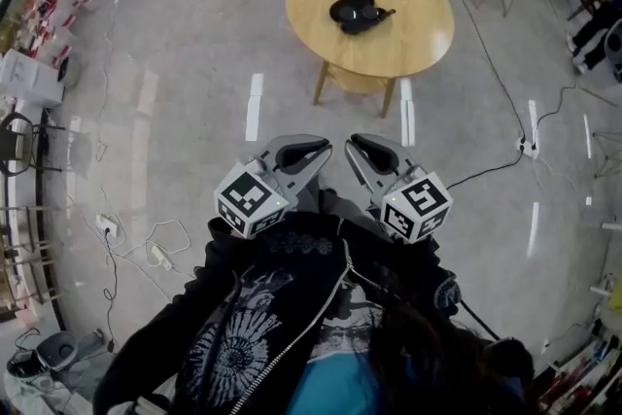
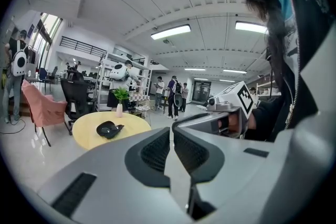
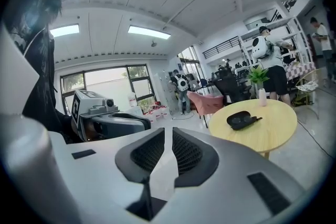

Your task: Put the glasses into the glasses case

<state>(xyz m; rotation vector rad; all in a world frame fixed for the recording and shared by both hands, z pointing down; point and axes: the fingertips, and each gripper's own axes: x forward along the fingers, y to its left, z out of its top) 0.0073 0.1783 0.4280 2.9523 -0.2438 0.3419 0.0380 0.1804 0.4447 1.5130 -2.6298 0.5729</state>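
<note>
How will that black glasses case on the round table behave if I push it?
The glasses case lies low and flat, so it probably slides, not tips. On the smooth table, it may skid away easily.

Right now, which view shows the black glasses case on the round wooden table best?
Head view: it looks down on the black glasses case, unobstructed. Both gripper views show it small and side-on, from low down.

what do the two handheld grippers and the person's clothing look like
Both the left gripper and right gripper are light grey moulded plastic with dark ribbed fingers. Each carries a white cube with black square markers. The person wears a black zip jacket.
</note>
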